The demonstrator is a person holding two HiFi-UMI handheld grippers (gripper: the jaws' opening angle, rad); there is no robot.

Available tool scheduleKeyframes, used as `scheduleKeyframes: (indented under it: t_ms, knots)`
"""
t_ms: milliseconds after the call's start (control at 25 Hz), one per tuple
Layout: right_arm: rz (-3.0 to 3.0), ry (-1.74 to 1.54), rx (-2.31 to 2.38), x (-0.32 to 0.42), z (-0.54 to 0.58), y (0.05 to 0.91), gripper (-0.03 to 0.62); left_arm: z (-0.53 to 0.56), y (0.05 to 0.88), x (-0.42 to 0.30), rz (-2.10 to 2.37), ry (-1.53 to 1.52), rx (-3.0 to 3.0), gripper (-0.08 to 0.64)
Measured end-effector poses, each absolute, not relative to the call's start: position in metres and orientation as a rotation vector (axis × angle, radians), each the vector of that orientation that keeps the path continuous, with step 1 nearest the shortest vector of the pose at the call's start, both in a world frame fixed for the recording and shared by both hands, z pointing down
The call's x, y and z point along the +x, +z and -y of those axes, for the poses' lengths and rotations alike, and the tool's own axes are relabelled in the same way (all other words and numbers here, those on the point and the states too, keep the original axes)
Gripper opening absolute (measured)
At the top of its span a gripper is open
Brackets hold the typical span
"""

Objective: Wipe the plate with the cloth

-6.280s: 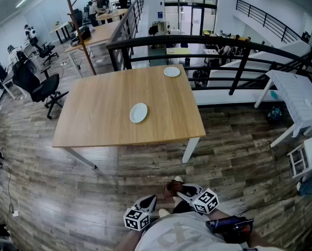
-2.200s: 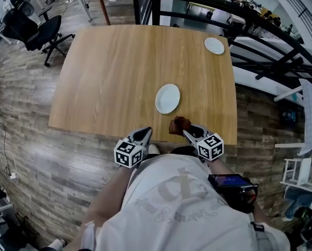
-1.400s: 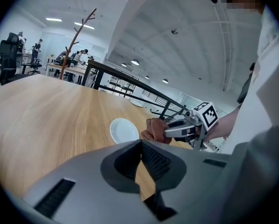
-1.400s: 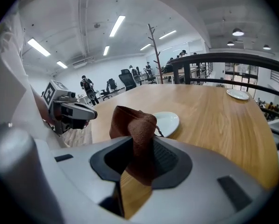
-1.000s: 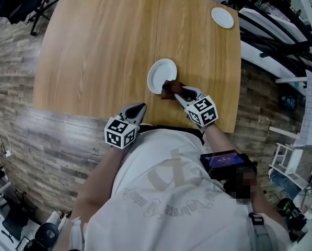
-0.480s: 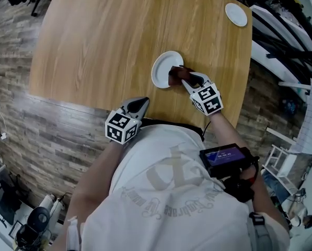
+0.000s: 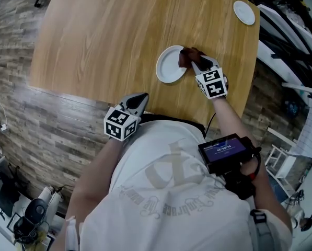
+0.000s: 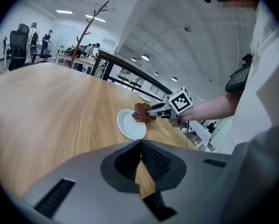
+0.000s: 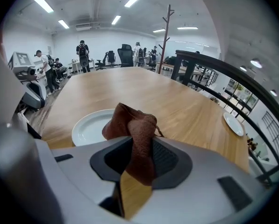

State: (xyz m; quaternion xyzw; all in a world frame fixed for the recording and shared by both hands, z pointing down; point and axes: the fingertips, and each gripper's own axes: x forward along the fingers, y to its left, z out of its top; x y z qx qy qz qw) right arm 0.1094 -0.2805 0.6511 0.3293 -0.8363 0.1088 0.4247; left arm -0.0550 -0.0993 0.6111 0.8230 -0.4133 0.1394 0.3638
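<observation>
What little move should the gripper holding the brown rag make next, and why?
Probably slide the cloth inward across the plate, toward its middle. The right hand-held gripper is shut on the cloth, which sits only at the plate's rim nearest that gripper, so most of the plate's face lies uncovered.

White plate [image 7: 171, 71] flat; brown cloth [image 7: 187, 56] at rim.

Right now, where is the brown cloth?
In the head view, the brown cloth is clamped in the right hand-held gripper at the right edge of the nearer white plate.
</observation>
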Motion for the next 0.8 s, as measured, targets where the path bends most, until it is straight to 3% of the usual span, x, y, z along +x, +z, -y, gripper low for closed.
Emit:
scheduleKeyframes:
  t_ms: [800]
  knots:
    - [2.161, 0.104, 0.513, 0.056, 0.195, 0.646, 0.123, 0.099, 0.608, -0.055, 1.053, 0.339, 2.142, 0.012]
